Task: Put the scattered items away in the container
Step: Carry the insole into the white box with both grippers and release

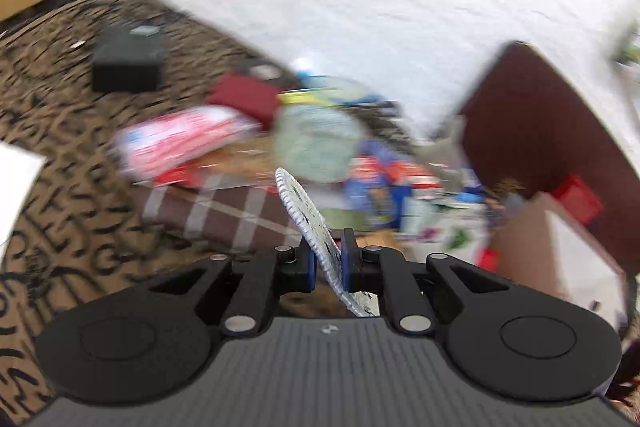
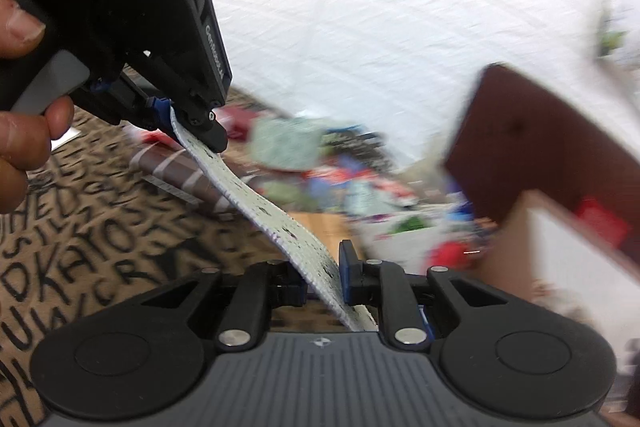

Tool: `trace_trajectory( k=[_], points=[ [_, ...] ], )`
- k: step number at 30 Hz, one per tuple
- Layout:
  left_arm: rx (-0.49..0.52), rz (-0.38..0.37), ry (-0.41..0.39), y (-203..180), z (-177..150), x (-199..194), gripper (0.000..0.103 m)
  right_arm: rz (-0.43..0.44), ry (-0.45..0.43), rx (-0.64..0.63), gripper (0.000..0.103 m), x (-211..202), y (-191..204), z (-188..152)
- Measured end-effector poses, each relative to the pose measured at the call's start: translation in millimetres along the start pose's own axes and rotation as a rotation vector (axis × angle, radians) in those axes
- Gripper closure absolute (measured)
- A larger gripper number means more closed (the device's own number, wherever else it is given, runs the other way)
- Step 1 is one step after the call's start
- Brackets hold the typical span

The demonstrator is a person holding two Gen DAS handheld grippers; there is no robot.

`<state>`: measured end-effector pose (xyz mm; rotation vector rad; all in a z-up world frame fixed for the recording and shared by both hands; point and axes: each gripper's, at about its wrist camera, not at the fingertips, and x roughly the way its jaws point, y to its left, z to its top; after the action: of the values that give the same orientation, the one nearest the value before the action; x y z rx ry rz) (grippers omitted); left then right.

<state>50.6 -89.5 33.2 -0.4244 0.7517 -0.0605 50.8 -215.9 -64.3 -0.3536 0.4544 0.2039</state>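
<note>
Motion blur smears the heaped items (image 1: 320,163) beyond recognition.

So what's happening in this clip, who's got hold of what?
Both handheld grippers are clamped on the same flat, speckled white strip: the left gripper pinches one end, the right gripper the other. They hold it above the letter-print cloth, short of the open box crammed with packets. The picture is motion-blurred, so the strip's identity is unclear.
</note>
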Motion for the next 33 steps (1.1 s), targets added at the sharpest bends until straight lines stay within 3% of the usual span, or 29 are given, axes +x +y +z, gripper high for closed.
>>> trace_trajectory(
  k=[6,10,18,25,27,28,30,31,33],
  points=[
    [0.126,-0.124,0.004,-75,-10,5,0.088,-0.165,-0.004,0.025,0.088,-34,-68,-8],
    [0.216,-0.167,0.023,-122,-28,20,0.088,-0.251,0.031,0.060,0.088,-43,-112,-26],
    [0.390,-0.156,0.063,-182,-66,67,0.086,-0.327,0.149,0.152,0.088,-18,-169,-69],
    [0.502,-0.111,0.053,-191,-78,91,0.082,-0.344,0.184,0.182,0.087,-3,-183,-74],
    [0.548,-0.102,0.051,-191,-79,93,0.076,-0.349,0.200,0.184,0.083,0,-183,-73],
    [0.574,-0.102,0.051,-192,-80,91,0.064,-0.363,0.204,0.178,0.077,-1,-181,-73],
    [0.621,-0.111,0.027,-191,-85,80,0.043,-0.405,0.196,0.172,0.047,-7,-178,-72],
    [0.645,-0.122,0.005,-190,-87,73,0.031,-0.419,0.187,0.172,0.043,-12,-176,-72],
    [0.681,-0.131,-0.065,-186,-94,56,0.025,-0.432,0.171,0.176,0.036,-24,-172,-71]
  ],
)
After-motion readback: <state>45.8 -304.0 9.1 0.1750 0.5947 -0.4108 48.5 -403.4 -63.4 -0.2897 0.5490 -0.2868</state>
